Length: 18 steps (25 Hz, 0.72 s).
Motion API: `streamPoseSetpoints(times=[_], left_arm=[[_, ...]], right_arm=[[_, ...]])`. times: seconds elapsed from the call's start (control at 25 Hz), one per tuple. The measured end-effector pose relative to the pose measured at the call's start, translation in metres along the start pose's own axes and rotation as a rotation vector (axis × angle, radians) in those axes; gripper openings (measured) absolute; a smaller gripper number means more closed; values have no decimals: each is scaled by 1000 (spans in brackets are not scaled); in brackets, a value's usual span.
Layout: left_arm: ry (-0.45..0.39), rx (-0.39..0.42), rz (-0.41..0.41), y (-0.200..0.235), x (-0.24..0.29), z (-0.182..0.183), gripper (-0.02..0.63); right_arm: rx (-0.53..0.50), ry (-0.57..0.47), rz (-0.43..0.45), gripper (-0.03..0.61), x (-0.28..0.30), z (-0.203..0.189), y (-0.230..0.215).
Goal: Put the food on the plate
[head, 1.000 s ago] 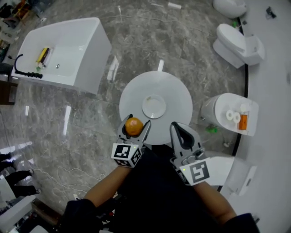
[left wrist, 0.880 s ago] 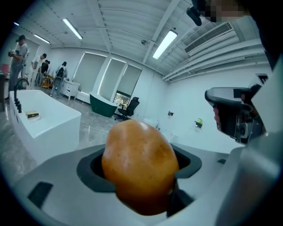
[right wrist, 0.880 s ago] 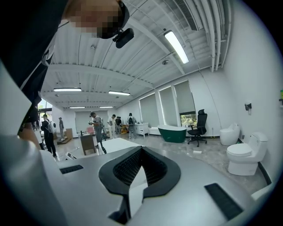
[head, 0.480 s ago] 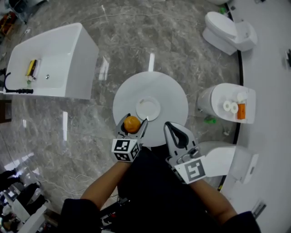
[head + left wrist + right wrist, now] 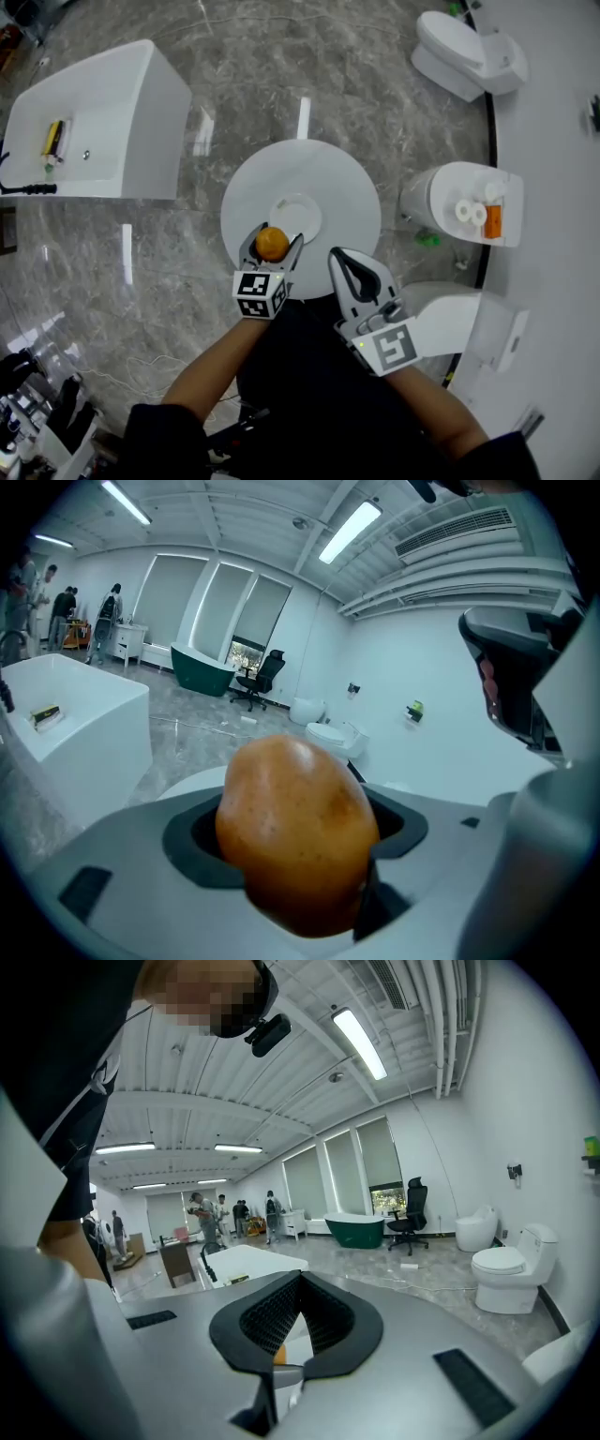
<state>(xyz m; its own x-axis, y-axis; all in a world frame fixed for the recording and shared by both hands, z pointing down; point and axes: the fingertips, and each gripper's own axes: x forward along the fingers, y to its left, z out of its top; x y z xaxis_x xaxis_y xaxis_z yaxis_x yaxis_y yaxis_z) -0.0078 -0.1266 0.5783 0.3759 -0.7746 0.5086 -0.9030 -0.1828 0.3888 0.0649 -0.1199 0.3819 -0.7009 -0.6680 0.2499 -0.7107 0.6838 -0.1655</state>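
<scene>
In the head view, a small white plate lies at the middle of a round white table. My left gripper is shut on a round orange-brown piece of food and holds it over the plate's near left rim. That food fills the left gripper view between the grey jaws. My right gripper hovers at the table's near edge, to the right of the left one. It is shut with nothing in it, and its black pads meet at the tips.
A white tub-like basin stands on the marble floor at the left. Two toilets stand at the right; paper rolls and an orange bottle sit on the nearer one. A small green thing lies on the floor by it.
My left gripper has carried the food forward from the table's near edge to the plate's rim. The right gripper has followed a little and stayed shut.
</scene>
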Motion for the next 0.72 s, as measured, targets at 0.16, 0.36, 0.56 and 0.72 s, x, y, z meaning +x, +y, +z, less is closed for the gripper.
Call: streamPoseSetpoints(times=[0.16, 0.36, 0.56, 0.72], left_arm=[[48, -5, 2, 7, 17, -14, 342], [101, -32, 23, 10, 35, -33, 342], [147, -15, 27, 17, 47, -46, 342], [167, -17, 16, 18, 60, -54, 342]], right_arm=[[4, 1, -9, 2, 5, -1, -7], [3, 9, 0, 2, 4, -1, -14], [6, 22, -30, 2, 11, -4, -21], [5, 35, -38, 2, 11, -9, -25]])
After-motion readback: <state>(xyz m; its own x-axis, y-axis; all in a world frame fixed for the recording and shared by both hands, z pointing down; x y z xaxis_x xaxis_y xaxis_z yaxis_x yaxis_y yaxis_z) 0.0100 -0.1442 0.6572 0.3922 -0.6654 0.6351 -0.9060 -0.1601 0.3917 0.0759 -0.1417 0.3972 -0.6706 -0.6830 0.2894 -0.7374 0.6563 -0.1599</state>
